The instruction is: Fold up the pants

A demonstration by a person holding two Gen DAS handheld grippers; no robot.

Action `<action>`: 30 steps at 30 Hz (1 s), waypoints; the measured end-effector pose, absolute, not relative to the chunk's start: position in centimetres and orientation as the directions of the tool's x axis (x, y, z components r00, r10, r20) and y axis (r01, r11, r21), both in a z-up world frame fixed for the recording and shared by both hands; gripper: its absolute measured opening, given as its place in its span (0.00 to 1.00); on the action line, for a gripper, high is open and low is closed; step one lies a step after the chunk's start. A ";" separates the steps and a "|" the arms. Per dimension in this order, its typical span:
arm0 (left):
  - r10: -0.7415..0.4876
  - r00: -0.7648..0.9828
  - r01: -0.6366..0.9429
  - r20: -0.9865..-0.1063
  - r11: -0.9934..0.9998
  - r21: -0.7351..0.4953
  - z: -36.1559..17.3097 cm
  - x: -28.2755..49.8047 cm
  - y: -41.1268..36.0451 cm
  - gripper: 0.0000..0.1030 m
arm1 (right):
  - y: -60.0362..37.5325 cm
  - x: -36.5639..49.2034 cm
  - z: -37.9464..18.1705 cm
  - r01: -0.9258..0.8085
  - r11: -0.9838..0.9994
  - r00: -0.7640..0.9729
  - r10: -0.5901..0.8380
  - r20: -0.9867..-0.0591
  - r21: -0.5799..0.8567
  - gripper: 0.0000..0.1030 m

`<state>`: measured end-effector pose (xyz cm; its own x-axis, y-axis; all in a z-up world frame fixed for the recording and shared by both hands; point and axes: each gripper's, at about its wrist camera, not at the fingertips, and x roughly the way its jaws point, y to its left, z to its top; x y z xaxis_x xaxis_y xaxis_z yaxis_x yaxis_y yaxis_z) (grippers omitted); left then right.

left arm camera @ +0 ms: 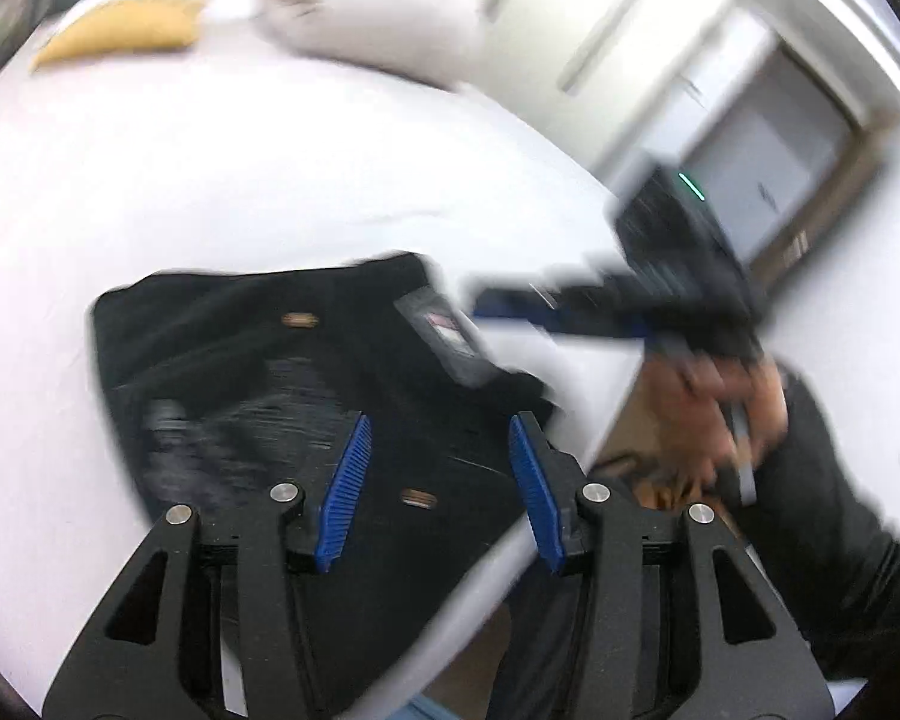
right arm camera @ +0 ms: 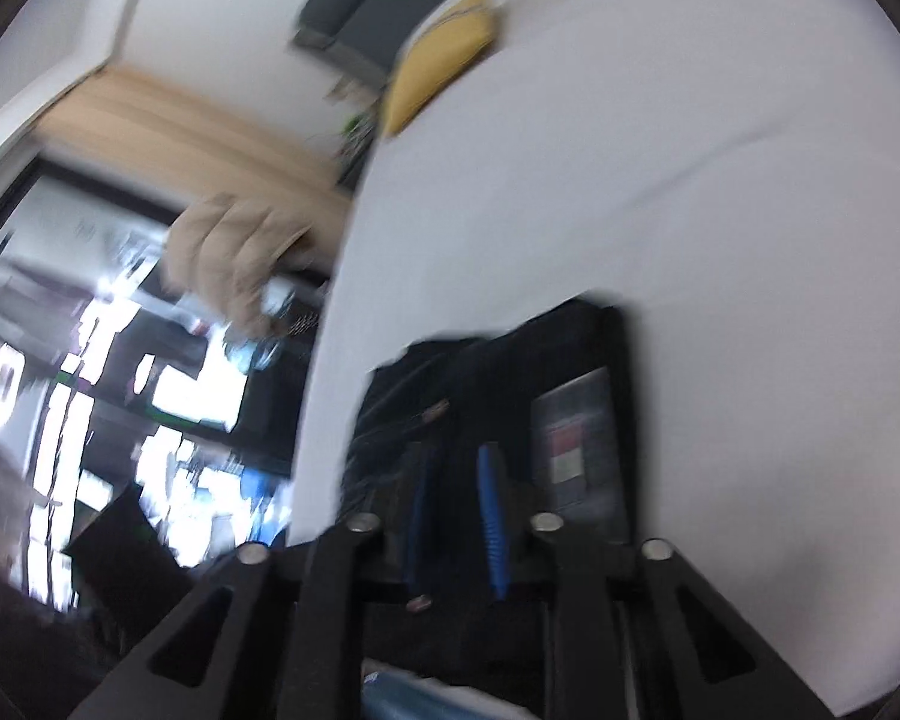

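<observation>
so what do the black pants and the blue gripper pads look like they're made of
Pants: soft woven or knit cloth, matte black; they lie limp in flat folds, with a sewn label. The blur hides the weave.
Left gripper pads: probably moulded rubber or plastic, matte blue, with fine ribs along the face.

Legible text: I find none in either view; both are blurred by motion.
Tag on the pants (left arm camera: pixel 306 396): I see a grey rectangular label (left arm camera: pixel 444 336) with a red and white patch at its middle; any lettering on it is too smeared to read. From my right wrist view the same label (right arm camera: pixel 576 450) shows red and pale blocks only, no characters.
Small tan patches on the pants: two oval marks (left arm camera: pixel 300 320), no writing that I can make out.
Numbers and signs: none readable.
Brand: cannot tell.
</observation>
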<state>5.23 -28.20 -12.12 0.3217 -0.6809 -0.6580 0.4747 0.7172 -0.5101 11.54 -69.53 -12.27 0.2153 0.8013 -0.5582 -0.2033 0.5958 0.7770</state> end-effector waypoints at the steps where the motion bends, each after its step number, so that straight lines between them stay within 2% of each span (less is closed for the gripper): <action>1: -0.697 0.314 0.439 -0.645 0.709 -0.552 -13.1 6.2 -27.2 0.43 | -68.6 11.5 -12.6 -0.213 0.596 0.191 0.803 -0.565 0.774 0.11; 2: -0.722 0.302 0.406 -0.623 0.689 -0.601 -13.9 7.0 -26.4 0.42 | -67.9 11.5 -13.5 -0.208 0.601 0.164 0.799 -0.579 0.771 0.10; 3: -0.743 0.278 0.354 -0.609 0.669 -0.654 -15.3 8.8 -25.2 0.31 | -67.6 11.8 -14.6 -0.187 0.607 0.140 0.795 -0.591 0.772 0.09; 4: -0.750 0.256 0.321 -0.609 0.661 -0.679 -16.2 10.2 -24.5 0.26 | -67.6 12.1 -16.0 -0.153 0.622 0.119 0.783 -0.610 0.768 0.04; 5: -0.770 0.227 0.294 -0.596 0.638 -0.712 -17.2 11.4 -23.7 0.25 | -68.1 12.5 -17.7 -0.108 0.648 0.101 0.762 -0.640 0.754 0.00; 6: -0.802 0.201 0.265 -0.563 0.598 -0.757 -17.7 13.4 -22.8 0.20 | -69.0 12.7 -19.3 -0.052 0.626 0.093 0.779 -0.620 0.778 0.00; 8: -0.812 0.183 0.225 -0.554 0.583 -0.781 -18.5 15.5 -21.5 0.13 | -70.9 12.9 -20.8 0.011 0.548 0.128 0.829 -0.545 0.836 0.00; 15: -0.910 0.178 0.162 -0.376 0.403 -0.901 -21.8 17.2 -19.9 0.12 | -71.9 12.1 -21.3 0.020 0.533 0.165 0.832 -0.529 0.846 0.00; 17: -0.901 0.150 0.160 -0.408 0.429 -0.889 -22.6 16.7 -20.5 0.07 | -71.8 12.0 -21.2 0.019 0.536 0.166 0.831 -0.531 0.844 0.00; 19: -0.891 0.132 0.175 -0.434 0.452 -0.874 -23.4 15.6 -20.8 0.07 | -71.8 12.1 -21.1 0.011 0.541 0.168 0.828 -0.535 0.841 0.00; 26: -0.912 0.150 0.237 -0.381 0.407 -0.882 -22.1 9.7 -19.4 0.07 | -70.9 11.8 -21.0 -0.005 0.545 0.190 0.824 -0.534 0.839 0.00; 30: -0.899 0.115 0.333 -0.422 0.436 -0.836 -21.4 5.1 -19.9 0.07 | -70.9 11.6 -20.8 -0.012 0.549 0.198 0.821 -0.536 0.836 0.00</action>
<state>5.06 -19.94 -21.43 0.1155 -0.8990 -0.4224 0.3333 0.4356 -0.8362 11.61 -70.92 -20.85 0.1980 0.8205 -0.5362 -0.0120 0.5490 0.8357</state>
